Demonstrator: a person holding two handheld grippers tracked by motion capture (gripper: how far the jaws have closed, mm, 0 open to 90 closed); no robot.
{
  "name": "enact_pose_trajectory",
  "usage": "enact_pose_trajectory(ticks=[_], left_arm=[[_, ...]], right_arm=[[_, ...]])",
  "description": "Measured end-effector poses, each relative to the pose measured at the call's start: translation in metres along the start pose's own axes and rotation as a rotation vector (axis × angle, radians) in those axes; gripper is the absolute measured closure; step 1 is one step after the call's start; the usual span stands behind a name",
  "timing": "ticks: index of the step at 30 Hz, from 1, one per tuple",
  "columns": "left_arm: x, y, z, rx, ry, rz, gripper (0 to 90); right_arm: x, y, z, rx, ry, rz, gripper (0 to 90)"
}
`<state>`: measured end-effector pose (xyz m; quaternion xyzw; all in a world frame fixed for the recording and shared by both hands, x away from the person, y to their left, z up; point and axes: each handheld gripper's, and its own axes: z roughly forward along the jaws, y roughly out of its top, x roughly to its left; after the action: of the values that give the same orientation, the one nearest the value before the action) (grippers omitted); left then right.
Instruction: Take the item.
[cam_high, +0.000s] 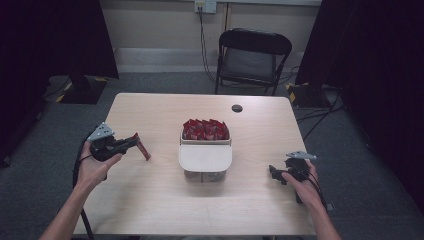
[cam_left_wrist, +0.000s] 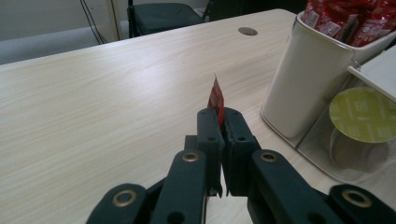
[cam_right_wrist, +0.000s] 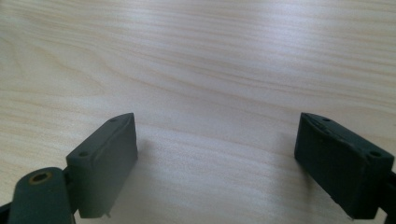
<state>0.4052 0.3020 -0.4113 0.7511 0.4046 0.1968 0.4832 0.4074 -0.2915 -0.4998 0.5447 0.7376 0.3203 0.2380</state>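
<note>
With a red packet (cam_left_wrist: 216, 100) pinched edgewise in the left gripper (cam_left_wrist: 223, 122) beside the white container (cam_high: 205, 156) and the right gripper (cam_right_wrist: 217, 158) spread wide over the table (cam_right_wrist: 201, 56), the packet is probably best lowered flat before release.

Pale wooden table (cam_high: 165, 210): white two-part organiser box (cam_high: 205, 159) sits at centre. Its rear compartment holds a stack of red sachets (cam_high: 205, 129); front part, under a flat lid, holds a round-topped yellow-lidded pod (cam_left_wrist: 363, 115). Left gripper (cam_high: 134, 142) is left of box, w/ a single red sachet (cam_left_wrist: 216, 99) between its jaws, above tabletop. Right gripper (cam_high: 273, 173) is right of box, nr table's front-right edge. Small round dark grommet hole (cam_high: 237, 108) lies behind box. Black folding chair (cam_high: 252, 59) stands behind table.
</note>
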Motion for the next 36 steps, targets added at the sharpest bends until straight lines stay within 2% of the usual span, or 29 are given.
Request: enact_pose_trajectory(ticks=[1,8,9,10,13,16,18,21,26,28,34,36], left_arm=[[-0.001,0.000,-0.001,0.006,0.002,0.011,87.2],[-0.004,-0.006,-0.008,0.009,-0.034,0.001,87.5],[-0.006,-0.008,-0.010,0.013,-0.027,0.010,87.6],[-0.010,-0.010,-0.015,0.023,-0.021,0.042,87.6],[-0.016,-0.015,-0.018,0.028,-0.021,0.069,87.9],[-0.016,-0.019,-0.021,0.017,-0.031,0.054,88.1],[-0.013,-0.022,-0.022,0.009,-0.044,0.017,88.1],[-0.008,-0.027,-0.023,0.020,-0.027,0.006,88.3],[-0.007,-0.039,-0.020,0.065,-0.023,0.026,88.4],[-0.007,-0.041,-0.017,0.061,-0.044,-0.001,88.4],[-0.008,-0.050,0.001,0.119,-0.040,0.030,88.4],[-0.008,-0.049,0.006,0.118,-0.053,0.015,88.5]], right_arm=[[0.000,0.000,0.000,0.000,0.000,0.000,12.6],[0.000,0.000,0.000,0.000,0.000,0.000,12.7],[0.000,0.000,0.000,0.000,0.000,0.000,12.7],[0.000,0.000,0.000,0.000,0.000,0.000,12.7],[0.000,0.000,0.000,0.000,0.000,0.000,12.6],[0.000,0.000,0.000,0.000,0.000,0.000,12.7],[0.000,0.000,0.000,0.000,0.000,0.000,12.7],[0.000,0.000,0.000,0.000,0.000,0.000,12.7],[0.000,0.000,0.000,0.001,0.000,0.001,12.7],[0.000,0.000,0.000,0.001,0.000,0.001,12.7],[0.000,0.000,0.000,0.000,0.000,0.000,12.7],[0.000,0.000,0.000,0.000,0.000,0.000,12.7]])
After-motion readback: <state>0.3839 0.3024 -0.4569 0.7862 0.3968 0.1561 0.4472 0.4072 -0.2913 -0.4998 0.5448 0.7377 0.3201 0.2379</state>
